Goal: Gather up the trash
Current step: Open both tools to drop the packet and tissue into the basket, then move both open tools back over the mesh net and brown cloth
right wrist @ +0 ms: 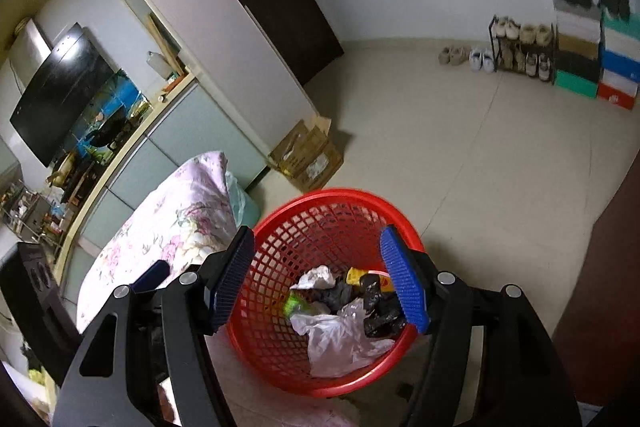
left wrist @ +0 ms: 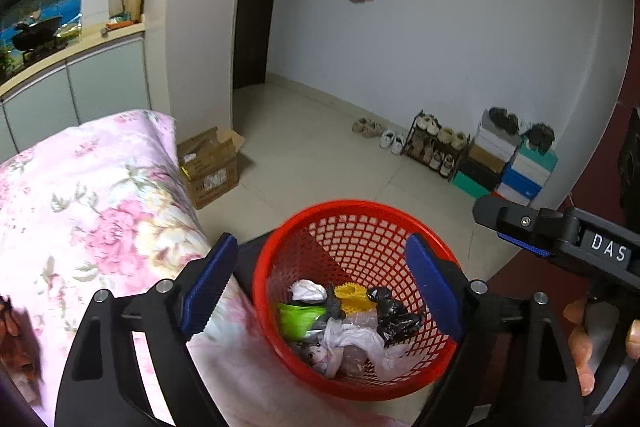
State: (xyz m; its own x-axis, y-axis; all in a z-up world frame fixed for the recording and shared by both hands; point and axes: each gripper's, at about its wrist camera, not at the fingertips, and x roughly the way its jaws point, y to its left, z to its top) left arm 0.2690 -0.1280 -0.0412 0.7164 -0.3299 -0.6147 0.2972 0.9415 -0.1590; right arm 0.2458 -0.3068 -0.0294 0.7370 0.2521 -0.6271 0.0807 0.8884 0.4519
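A red mesh basket (left wrist: 360, 205) (right wrist: 332, 193) stands on the floor beside a flower-patterned cloth. In it lie crumpled white paper (left wrist: 307, 290), a green wrapper (left wrist: 298, 319), a yellow piece (left wrist: 351, 297), a black bag (left wrist: 394, 315) (right wrist: 376, 303) and a clear plastic bag (left wrist: 352, 339) (right wrist: 336, 339). My left gripper (left wrist: 320, 287) hangs over the basket's mouth, open, with nothing between its blue pads. My right gripper (right wrist: 318, 283) hovers over the same basket, open and empty. Its black body (left wrist: 600, 247) and the hand holding it (left wrist: 580, 343) show at the right of the left wrist view.
The pink floral cloth (left wrist: 100, 207) (right wrist: 180, 219) covers a surface left of the basket. An open cardboard box (left wrist: 210, 167) (right wrist: 308, 155) sits on the tiled floor behind it. A shoe rack (left wrist: 436, 147) and stacked shoe boxes (left wrist: 516, 163) line the far wall.
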